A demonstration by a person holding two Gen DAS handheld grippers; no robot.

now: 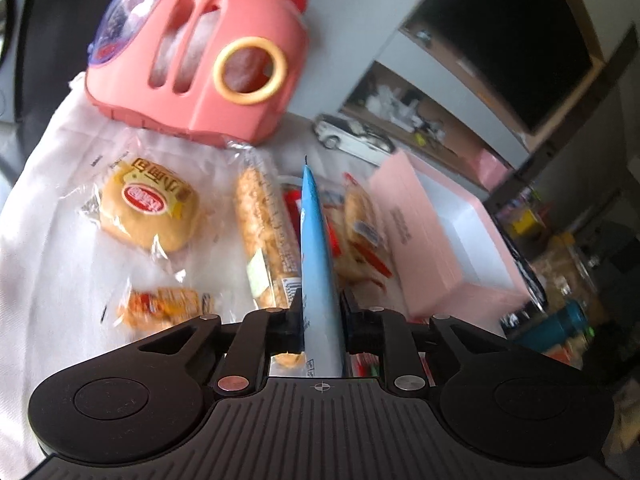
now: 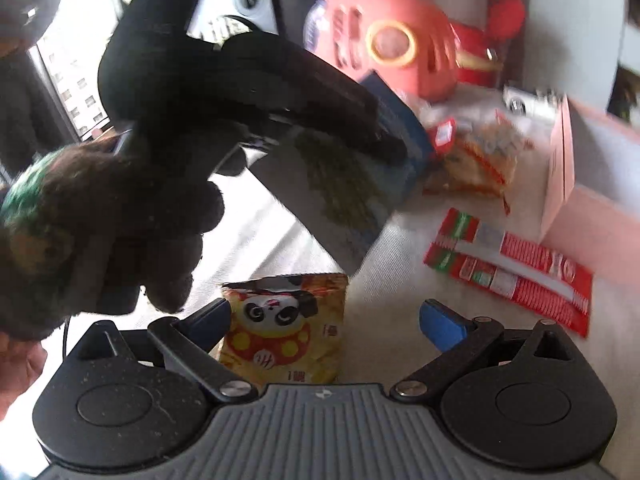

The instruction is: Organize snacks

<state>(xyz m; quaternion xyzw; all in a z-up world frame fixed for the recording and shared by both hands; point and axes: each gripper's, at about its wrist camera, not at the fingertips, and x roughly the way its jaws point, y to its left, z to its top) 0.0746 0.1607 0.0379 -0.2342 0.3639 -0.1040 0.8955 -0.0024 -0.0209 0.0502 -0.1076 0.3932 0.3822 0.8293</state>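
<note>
Blue foil packet (image 1: 318, 248): seen edge-on at the centre of the left wrist view, it stands thin and flat between the jaws of the left gripper (image 1: 322, 320), which are clamped on its lower part; in the right wrist view the same packet shows broadside in the upper middle, lifted clear of the worktop.
Handling of the packet: it looks light and thin, the film slick and easily creased; the judgement is that a firm pinch near one sealed edge suits it better than a squeeze on the filled middle.
Right gripper (image 2: 326, 320): its blue-tipped jaws stand apart at the bottom of its view, clamped on nothing, with a yellow panda packet (image 2: 286, 328) lying between them and not pressed.
Panda packet handling: a puffed pouch, likely light and crushable, best taken by the sides or a crimped end.
Pink box (image 1: 452, 240): open, white inside, at the right of the left wrist view; probably where the snacks go.
White cloth (image 1: 60, 208): covers the worktop under the loose snacks.
Other snacks: a wrapped round bun (image 1: 150, 210) at left of centre, a long wrapped bar (image 1: 266, 236) beside the blue packet, red flat packs (image 2: 512, 272) at the right of the right wrist view; all soft or film-wrapped.
Pink toy case (image 1: 200, 52): upper left, stiff plastic, not a snack.
</note>
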